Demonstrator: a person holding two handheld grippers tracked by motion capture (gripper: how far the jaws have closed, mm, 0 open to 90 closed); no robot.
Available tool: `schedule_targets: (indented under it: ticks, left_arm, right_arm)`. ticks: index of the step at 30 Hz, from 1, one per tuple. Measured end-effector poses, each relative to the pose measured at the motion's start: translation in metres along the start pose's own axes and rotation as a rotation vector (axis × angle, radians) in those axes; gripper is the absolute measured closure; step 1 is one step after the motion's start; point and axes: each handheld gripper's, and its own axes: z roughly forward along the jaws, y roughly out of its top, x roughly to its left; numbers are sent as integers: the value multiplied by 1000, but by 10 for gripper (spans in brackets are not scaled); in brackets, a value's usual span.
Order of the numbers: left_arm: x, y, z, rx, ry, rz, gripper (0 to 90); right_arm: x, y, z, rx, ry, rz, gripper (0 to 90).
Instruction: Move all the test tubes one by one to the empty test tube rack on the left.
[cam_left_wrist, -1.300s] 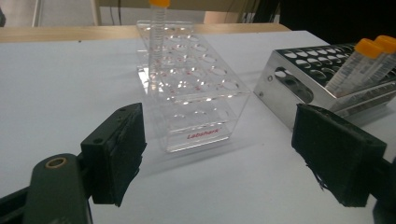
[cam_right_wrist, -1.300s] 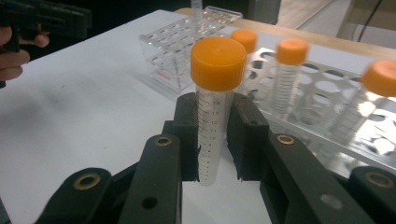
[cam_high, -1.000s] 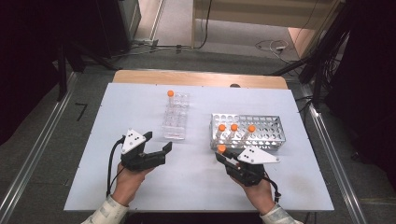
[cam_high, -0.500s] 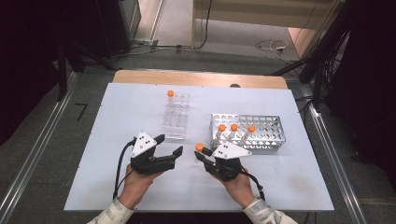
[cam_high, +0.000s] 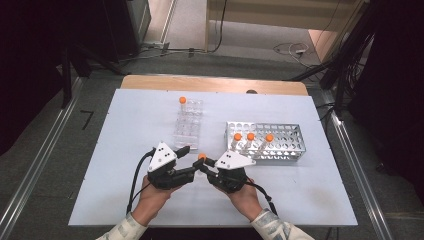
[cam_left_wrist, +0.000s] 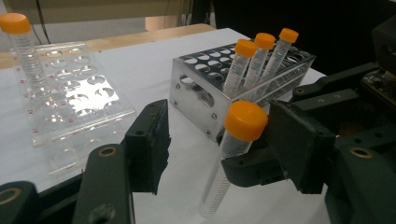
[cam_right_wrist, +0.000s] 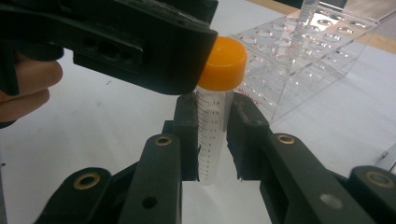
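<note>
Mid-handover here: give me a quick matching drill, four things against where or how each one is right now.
Things:
1. right claw
2. left claw
3. metal rack
4. clear rack

States:
A. holds one orange-capped tube at its far corner
B. shut on the orange-capped tube
C. holds three orange-capped tubes
D. jaws either side of the tube's cap, just been closing

Pairs: 1-B, 2-D, 3-C, 4-A

Both hands low at table's near edge, grippers angled inward, tips nearly meeting. R gripper (cam_high: 206, 168) clamped on a capped tube (cam_right_wrist: 212, 126), held upright btwn its pads. L gripper (cam_high: 192, 170) jaws just been closing, tube cap btwn them, one pad at the cap, other apart.
</note>
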Motion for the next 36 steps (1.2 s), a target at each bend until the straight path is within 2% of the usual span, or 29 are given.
schedule_targets:
  ticks: [11, 12, 15, 20, 27, 28, 29, 30, 34, 35, 36]
  left_arm:
    - [-3, -2, 4, 14, -34, 23, 547]
    - [-3, -3, 4, 16, -36, 22, 598]
    - [-3, -3, 4, 14, -43, 29, 677]
    - [-2, -3, 4, 13, -52, 23, 691]
    - [3, 1, 0, 4, -40, 8, 693]
    - [3, 1, 0, 4, -40, 8, 692]
    - [7, 3, -2, -2, -35, 1, 692]
    - [10, 5, -4, -9, -28, -6, 692]
    - [19, 10, -9, -21, -10, -27, 693]
    - [22, 11, -11, -26, -1, -37, 692]
    - [25, 12, -13, -31, 5, -49, 692]
  right_arm:
    - [6, 3, 3, -4, 21, -1, 723]
    - [7, 3, 3, -6, 24, -5, 723]
    - [7, 4, 4, -4, 25, -1, 723]
    - [6, 3, 3, -1, 33, 2, 711]
    - [0, 3, -11, -13, 75, 29, 374]
    - [0, 3, -11, -13, 75, 29, 374]
    - [-2, 0, -19, -16, 79, 37, 323]
    - [-4, -2, -23, -16, 81, 41, 313]
    - [-9, -8, -36, -13, 75, 47, 294]
    - [-13, -13, -45, -12, 61, 48, 289]
    - [-13, -13, -45, -12, 61, 48, 289]
